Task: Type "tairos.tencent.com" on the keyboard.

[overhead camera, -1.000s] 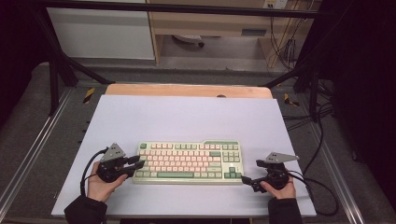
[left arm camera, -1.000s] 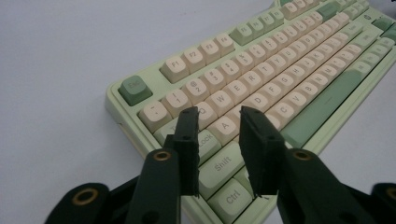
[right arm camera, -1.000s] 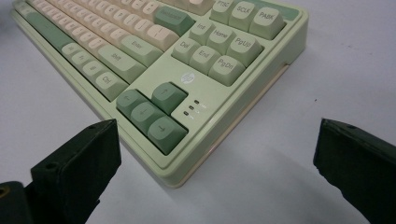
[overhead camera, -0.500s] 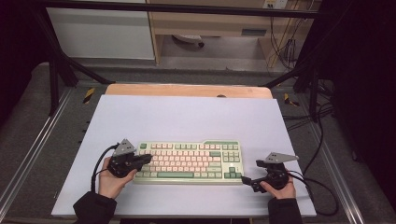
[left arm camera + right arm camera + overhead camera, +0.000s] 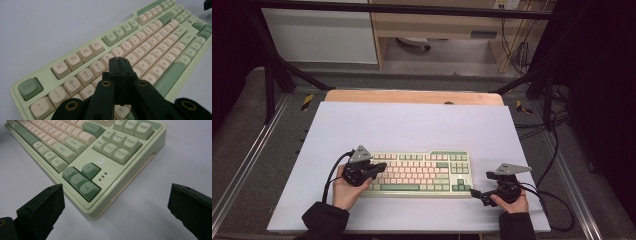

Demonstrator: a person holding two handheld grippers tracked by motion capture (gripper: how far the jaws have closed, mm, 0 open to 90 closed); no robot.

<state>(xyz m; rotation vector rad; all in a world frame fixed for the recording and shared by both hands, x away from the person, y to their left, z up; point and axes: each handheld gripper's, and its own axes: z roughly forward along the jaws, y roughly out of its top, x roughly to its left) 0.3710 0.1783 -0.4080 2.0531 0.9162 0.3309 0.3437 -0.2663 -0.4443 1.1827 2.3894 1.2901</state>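
Note:
A pale green keyboard [image 5: 417,172] with cream and green keys lies on the white table sheet [image 5: 412,125], near its front edge. My left gripper [image 5: 382,167] hovers over the keyboard's left end, pointing right. In the left gripper view its jaws [image 5: 119,60] meet above the letter keys of the keyboard [image 5: 150,50]; they have just been closing, and nothing is between them. My right gripper [image 5: 474,192] rests at the front right corner. Seen in the right gripper view, this gripper [image 5: 116,192] stands open, its jaws wide on either side of the arrow-key corner of the keyboard [image 5: 100,157].
A wooden strip [image 5: 412,96] borders the sheet's far edge. Black cables [image 5: 557,200] trail off the table at the right. Metal frame rails [image 5: 242,170] run along both sides. Bare sheet lies beyond the keyboard.
My left gripper has moved right, from beside the keyboard's left edge to over its left keys, and its jaws have closed. The right gripper has not moved.

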